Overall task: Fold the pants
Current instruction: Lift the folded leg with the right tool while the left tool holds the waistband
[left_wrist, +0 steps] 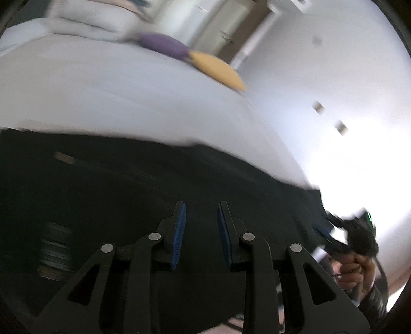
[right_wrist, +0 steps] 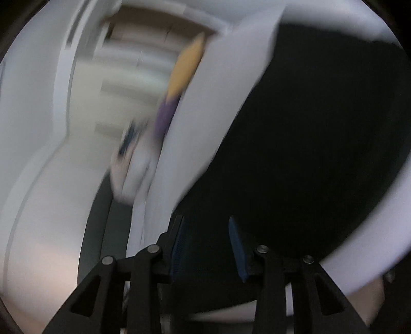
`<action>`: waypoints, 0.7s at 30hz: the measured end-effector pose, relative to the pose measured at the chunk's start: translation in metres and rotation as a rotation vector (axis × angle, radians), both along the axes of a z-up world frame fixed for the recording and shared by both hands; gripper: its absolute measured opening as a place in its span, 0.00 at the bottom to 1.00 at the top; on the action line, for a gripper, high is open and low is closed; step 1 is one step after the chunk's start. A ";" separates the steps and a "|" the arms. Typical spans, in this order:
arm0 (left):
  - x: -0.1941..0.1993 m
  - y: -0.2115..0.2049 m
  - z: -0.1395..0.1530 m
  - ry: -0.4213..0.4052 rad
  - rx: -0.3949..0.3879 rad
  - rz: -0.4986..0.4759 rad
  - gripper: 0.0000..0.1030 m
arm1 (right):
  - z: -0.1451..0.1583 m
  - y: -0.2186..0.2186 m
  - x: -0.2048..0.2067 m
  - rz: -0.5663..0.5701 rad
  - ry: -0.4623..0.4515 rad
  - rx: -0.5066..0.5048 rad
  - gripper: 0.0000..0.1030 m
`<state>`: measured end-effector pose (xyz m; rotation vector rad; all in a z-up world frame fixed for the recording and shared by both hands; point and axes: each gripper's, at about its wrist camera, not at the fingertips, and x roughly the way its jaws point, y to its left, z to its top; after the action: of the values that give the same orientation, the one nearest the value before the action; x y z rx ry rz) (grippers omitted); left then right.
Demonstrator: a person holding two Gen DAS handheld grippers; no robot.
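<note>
Black pants (left_wrist: 128,185) lie spread on a white bed (left_wrist: 115,97). My left gripper (left_wrist: 201,208) is open just above the dark cloth, its blue pads apart, with nothing between them. The other gripper shows at the pants' right edge in the left wrist view (left_wrist: 331,231), held by a hand (left_wrist: 357,269). In the right wrist view, the pants (right_wrist: 308,154) fill the right side. My right gripper (right_wrist: 206,221) is open at the pants' edge, beside the white bed sheet (right_wrist: 205,115). Both views are motion-blurred.
A purple cushion (left_wrist: 164,43) and a yellow cushion (left_wrist: 218,69) lie at the bed's far edge, with white pillows (left_wrist: 90,20) behind. A white wall (left_wrist: 334,77) and a doorway (left_wrist: 223,28) stand beyond. The bed's edge drops off to the right.
</note>
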<state>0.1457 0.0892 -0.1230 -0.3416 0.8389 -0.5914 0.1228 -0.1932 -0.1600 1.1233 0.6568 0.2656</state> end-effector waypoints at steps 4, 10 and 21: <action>-0.001 -0.044 -0.037 0.051 0.111 -0.066 0.24 | -0.016 0.059 0.034 0.156 0.065 -0.099 0.29; 0.000 -0.040 -0.046 0.044 0.076 -0.072 0.23 | -0.045 -0.013 0.014 -0.035 0.081 0.007 0.00; -0.007 -0.019 -0.054 0.047 0.047 -0.071 0.23 | -0.018 -0.179 -0.102 -0.610 0.072 -0.023 0.31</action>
<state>0.1384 0.0700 -0.1771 -0.2851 0.9110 -0.6304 0.0206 -0.3723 -0.1779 1.2606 0.3526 -0.3045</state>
